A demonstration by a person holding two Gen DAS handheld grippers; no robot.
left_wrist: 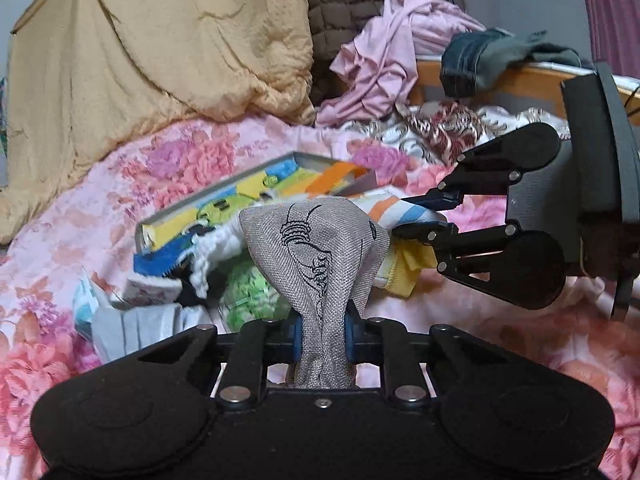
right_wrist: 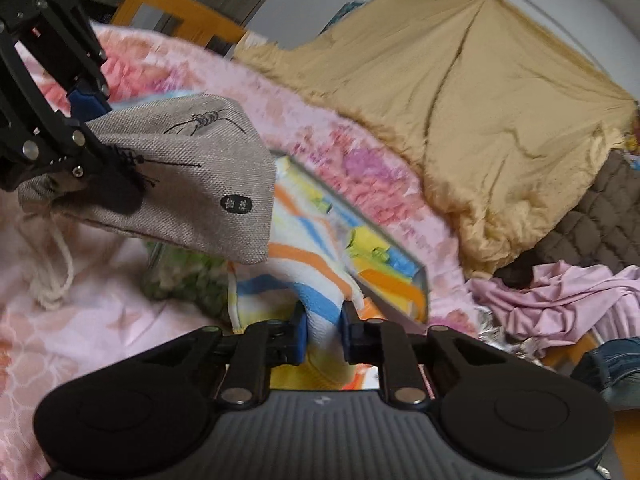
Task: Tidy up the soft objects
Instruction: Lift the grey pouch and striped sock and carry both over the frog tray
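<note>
both claws have just grabbed, one item each, off the small heap on the pink floral bedspread. left gripper is pinched on the grey linen drawstring pouch: blue pads squeeze its gathered neck, the body of the pouch balloons out ahead of the fingertips and looks lifted clear of the pile. in the right wrist view the same pouch hangs from that claw at upper left, its white cord dangling below.

right gripper is pinched on the striped towel, white with orange and blue bands, bunched between the pads; the rest of the towel still trails forward onto the pile. seen from the left wrist, the right claw comes in from the right and bites the towel edge just beside the pouch.

ahead of both claws: a flat box with colourful contents, a green patterned bundle just under the pouch, some grey folded cloth off to the left. farther off, a tan quilt, pink clothes, jeans on the bed rail.

step, my read: pick-up done, start of carry or sort. next move likely needs both lifted until the towel tail frees from the box and bundle, then the two claws separated so the items don't tangle. destination not visible, can't tell where they go. towel grip looks like a thin fold, could slip.
</note>
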